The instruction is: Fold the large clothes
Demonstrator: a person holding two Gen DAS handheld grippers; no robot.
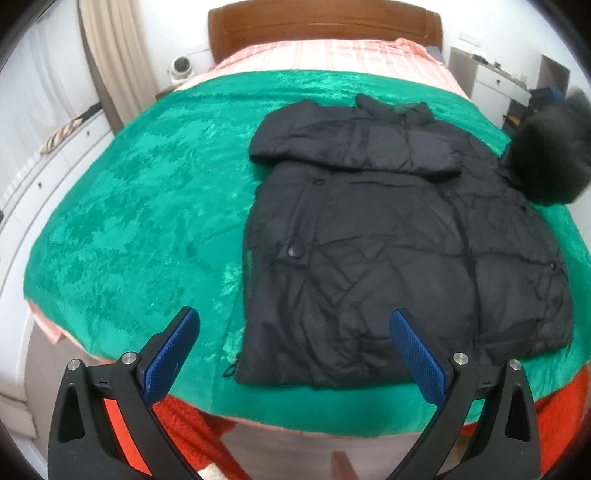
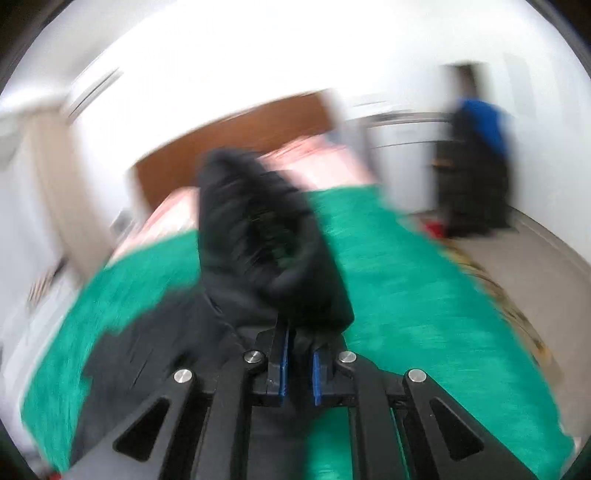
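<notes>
Left tongs [image 1: 295, 354] spread wide, empty, hovering over the near edge of the bed [image 1: 122, 206]. 1 black jacket [image 1: 388, 258] lies flat on the green blanket [image 1: 147, 221], just ahead and right of them, its long axis running away toward the headboard [image 1: 325, 26], 1 sleeve [image 1: 351, 147] folded across the chest. Right tongs [image 2: 298, 365] clamped on the furry hood [image 2: 258, 236], lifted off the jacket; that view is blurred. Left is nearer the hem, likely its next grab.
</notes>
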